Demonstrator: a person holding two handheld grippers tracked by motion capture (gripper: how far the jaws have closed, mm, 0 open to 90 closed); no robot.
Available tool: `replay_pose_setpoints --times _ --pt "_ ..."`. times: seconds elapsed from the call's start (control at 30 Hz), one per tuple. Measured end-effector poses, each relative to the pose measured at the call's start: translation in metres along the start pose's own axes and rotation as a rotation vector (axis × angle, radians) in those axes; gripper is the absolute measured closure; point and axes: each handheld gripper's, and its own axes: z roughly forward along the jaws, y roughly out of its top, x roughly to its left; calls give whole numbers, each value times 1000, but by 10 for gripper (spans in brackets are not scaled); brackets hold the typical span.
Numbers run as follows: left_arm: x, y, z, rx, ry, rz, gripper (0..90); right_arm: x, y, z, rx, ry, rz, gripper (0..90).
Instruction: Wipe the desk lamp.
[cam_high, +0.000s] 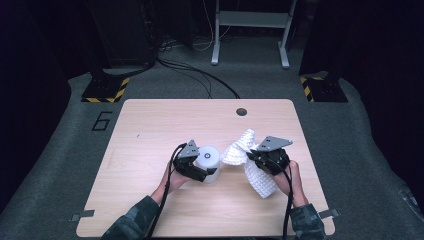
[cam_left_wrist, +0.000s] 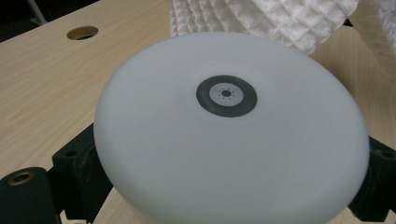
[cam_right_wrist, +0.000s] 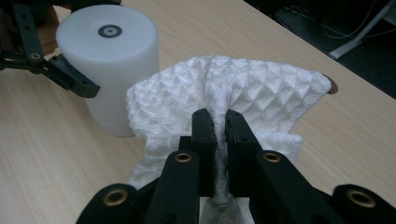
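A white cylinder (cam_high: 209, 159) with a grey ring mark (cam_left_wrist: 226, 95) on its top stands upright near the table's middle. My left gripper (cam_high: 202, 167) is shut on it, one black jaw against each side of its wall. A white waffle-weave cloth (cam_high: 239, 150) hangs bunched to the cylinder's right, lifted partly off the table. My right gripper (cam_right_wrist: 219, 126) is shut on the cloth (cam_right_wrist: 252, 84), and a fold is pinched tight between its two jaws. The cloth's near edge touches the cylinder (cam_right_wrist: 112, 60). In the left gripper view the cloth (cam_left_wrist: 261, 18) shows just behind the cylinder.
The light wooden table (cam_high: 160, 125) has a round cable hole (cam_high: 241, 111) near its far edge. On the grey floor beyond are two black stands with yellow-black striped bases (cam_high: 105, 90) (cam_high: 322, 87), a white frame (cam_high: 250, 20) and cables.
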Motion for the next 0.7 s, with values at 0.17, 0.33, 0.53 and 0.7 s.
replay_pose_setpoints --times 0.17,0.33,0.53,0.7 --pt "0 0 0 0 0 1 87 4 7 5 -18 50 -27 842" --pt "0 0 0 0 0 0 88 11 21 15 -42 119 -38 841" --pt "0 0 0 1 -2 -1 88 18 31 28 -61 181 -26 842" --pt "0 0 0 1 0 0 88 23 39 47 -66 229 -24 843"
